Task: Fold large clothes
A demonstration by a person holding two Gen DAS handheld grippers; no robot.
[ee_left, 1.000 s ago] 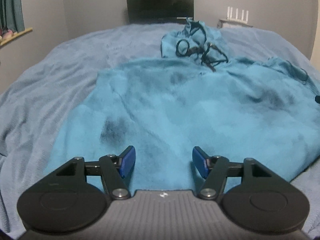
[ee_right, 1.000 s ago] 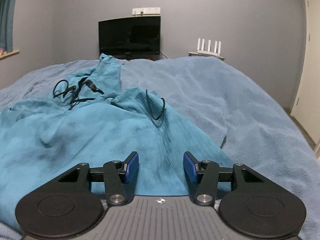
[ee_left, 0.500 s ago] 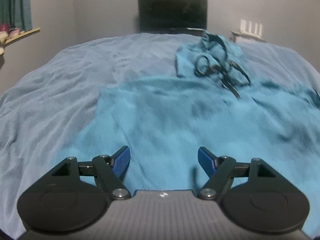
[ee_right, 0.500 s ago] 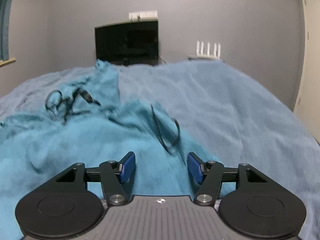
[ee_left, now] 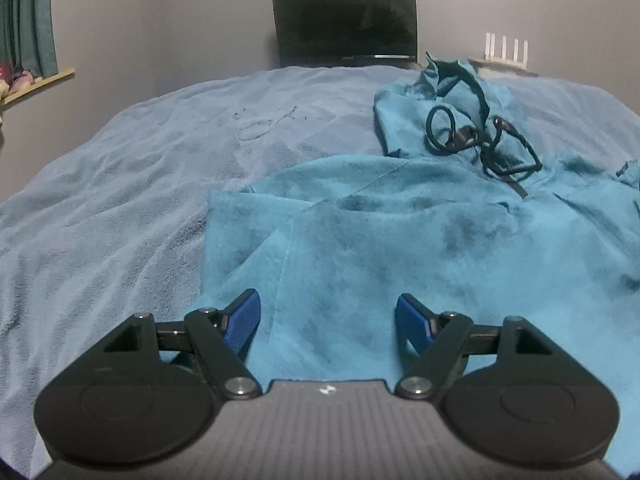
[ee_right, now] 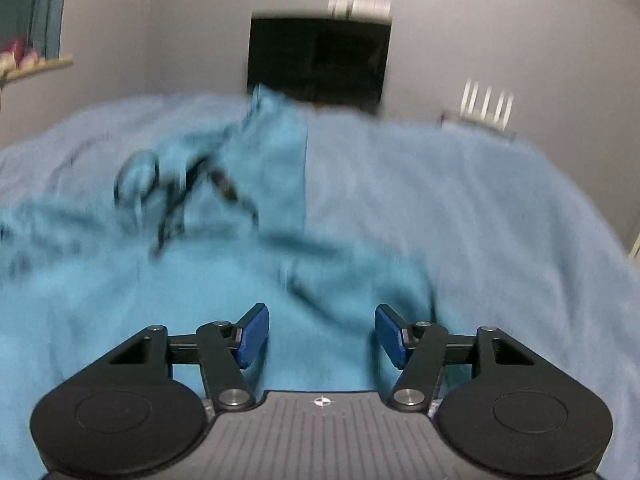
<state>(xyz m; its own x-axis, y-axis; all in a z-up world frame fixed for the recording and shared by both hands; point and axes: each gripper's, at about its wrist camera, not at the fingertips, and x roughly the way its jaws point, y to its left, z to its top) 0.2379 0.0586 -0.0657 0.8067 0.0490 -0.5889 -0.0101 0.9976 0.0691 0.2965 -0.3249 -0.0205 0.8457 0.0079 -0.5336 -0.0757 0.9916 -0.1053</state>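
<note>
Hovering low, your left gripper [ee_left: 328, 322] has its blue pads well apart and grips nothing, just above the near left part of the bright turquoise fleecy hooded garment [ee_left: 400, 240], which lies spread on the pale blue plush bedspread [ee_left: 120, 208]. Your right gripper [ee_right: 322, 336] is opening, empty too, near the garment's right edge (that view is blurred, so the exact edge is hard to place). Pick the outer layer at matching points on each side before closing. Keep clear of the black drawstring cord [ee_left: 480, 140] looped by the hood, which I judge could snag during a fold.
</note>
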